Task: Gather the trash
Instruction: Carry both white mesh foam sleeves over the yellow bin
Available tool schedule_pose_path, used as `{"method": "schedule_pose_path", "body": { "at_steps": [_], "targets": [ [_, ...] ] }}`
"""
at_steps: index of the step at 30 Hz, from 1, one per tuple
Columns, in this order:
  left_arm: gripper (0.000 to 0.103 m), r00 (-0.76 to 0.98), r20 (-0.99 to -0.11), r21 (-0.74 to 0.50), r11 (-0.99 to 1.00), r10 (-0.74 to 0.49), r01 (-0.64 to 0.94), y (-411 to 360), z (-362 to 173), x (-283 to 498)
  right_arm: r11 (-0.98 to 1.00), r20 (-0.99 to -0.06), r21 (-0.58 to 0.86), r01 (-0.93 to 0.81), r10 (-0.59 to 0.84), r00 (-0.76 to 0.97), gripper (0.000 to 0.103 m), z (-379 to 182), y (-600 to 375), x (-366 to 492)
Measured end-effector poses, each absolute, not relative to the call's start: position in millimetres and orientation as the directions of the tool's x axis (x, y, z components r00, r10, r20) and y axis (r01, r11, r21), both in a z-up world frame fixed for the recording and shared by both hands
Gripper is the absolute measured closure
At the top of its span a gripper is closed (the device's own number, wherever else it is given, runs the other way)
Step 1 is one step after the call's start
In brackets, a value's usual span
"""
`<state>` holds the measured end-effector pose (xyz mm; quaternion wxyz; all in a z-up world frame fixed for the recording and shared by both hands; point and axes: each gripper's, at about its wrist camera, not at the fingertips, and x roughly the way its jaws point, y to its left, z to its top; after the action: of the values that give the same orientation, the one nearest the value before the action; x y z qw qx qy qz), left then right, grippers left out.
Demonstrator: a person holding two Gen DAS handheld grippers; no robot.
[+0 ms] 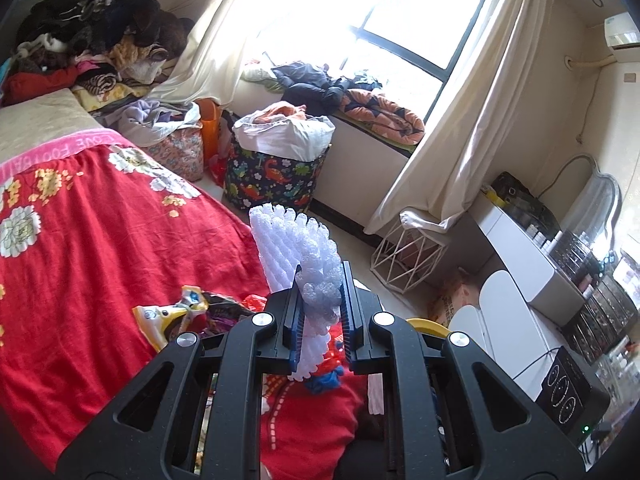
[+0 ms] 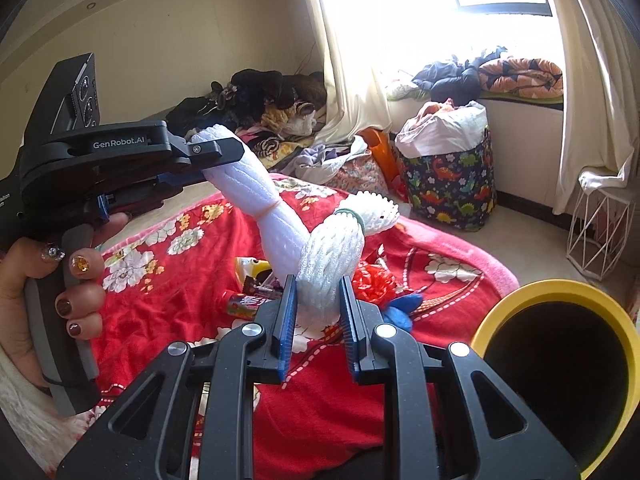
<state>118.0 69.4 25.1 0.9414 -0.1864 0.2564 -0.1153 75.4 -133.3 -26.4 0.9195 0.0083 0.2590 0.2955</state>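
The right gripper (image 2: 316,312) is clenched on a white foam net bundle (image 2: 336,260), and the left gripper (image 1: 320,304) grips another foam net bundle (image 1: 296,248) above the red bed (image 1: 80,240). Carry step: both should go next into the yellow-rimmed bin (image 2: 560,360), near right.

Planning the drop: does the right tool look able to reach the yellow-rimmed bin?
Probably yes. The bin gapes open just beside the right tool, nothing between them; its foam netting is still gripped.
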Motion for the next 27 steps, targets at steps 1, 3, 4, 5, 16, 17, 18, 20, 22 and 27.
{"method": "schedule_pose_path", "body": {
  "at_steps": [1,3,4,5,16,17,18,20,22,27],
  "targets": [
    [0.092,0.840,-0.438,-0.410,0.903,-0.319,0.128,67.5,25.7,117.8,0.827,-0.469,0.167,-0.536,0.545,0.695,0.083,-25.4,-135.1,75.2],
    [0.092,0.839,-0.434,-0.408,0.902,-0.328,0.141,62.5,27.5,116.9,0.834,-0.465,0.160,-0.528,0.535,0.705,0.083,-23.8,-140.3,74.4],
    [0.092,0.838,-0.432,-0.407,0.901,-0.333,0.148,61.0,28.3,116.8,0.836,-0.464,0.160,-0.524,0.533,0.708,0.083,-23.4,-141.9,74.0],
    [0.092,0.837,-0.431,-0.407,0.901,-0.337,0.153,58.8,28.6,116.0,0.839,-0.462,0.161,-0.519,0.529,0.712,0.083,-22.6,-145.0,73.8],
    [0.092,0.824,-0.423,-0.391,0.896,-0.377,0.209,34.1,32.9,113.2,0.868,-0.444,0.168,-0.467,0.490,0.751,0.083,-17.7,-170.1,73.3],
    [0.092,0.824,-0.422,-0.389,0.896,-0.378,0.213,31.9,33.3,112.8,0.870,-0.443,0.170,-0.462,0.487,0.753,0.083,-17.9,-171.4,72.6],
    [0.092,0.823,-0.422,-0.388,0.896,-0.380,0.215,30.4,33.5,112.6,0.873,-0.442,0.172,-0.457,0.483,0.756,0.083,-17.7,-174.0,72.5],
    [0.092,0.820,-0.421,-0.387,0.894,-0.388,0.224,27.0,33.6,113.0,0.876,-0.441,0.171,-0.451,0.477,0.760,0.083,-17.5,-175.7,72.0],
    [0.092,0.817,-0.421,-0.385,0.893,-0.394,0.232,22.8,33.5,112.7,0.879,-0.439,0.171,-0.444,0.472,0.765,0.083,-17.5,-178.4,70.9],
    [0.092,0.808,-0.420,-0.380,0.889,-0.412,0.255,12.6,33.0,110.6,0.889,-0.441,0.173,-0.424,0.454,0.774,0.083,-19.5,-184.8,69.4]
  ]
}}
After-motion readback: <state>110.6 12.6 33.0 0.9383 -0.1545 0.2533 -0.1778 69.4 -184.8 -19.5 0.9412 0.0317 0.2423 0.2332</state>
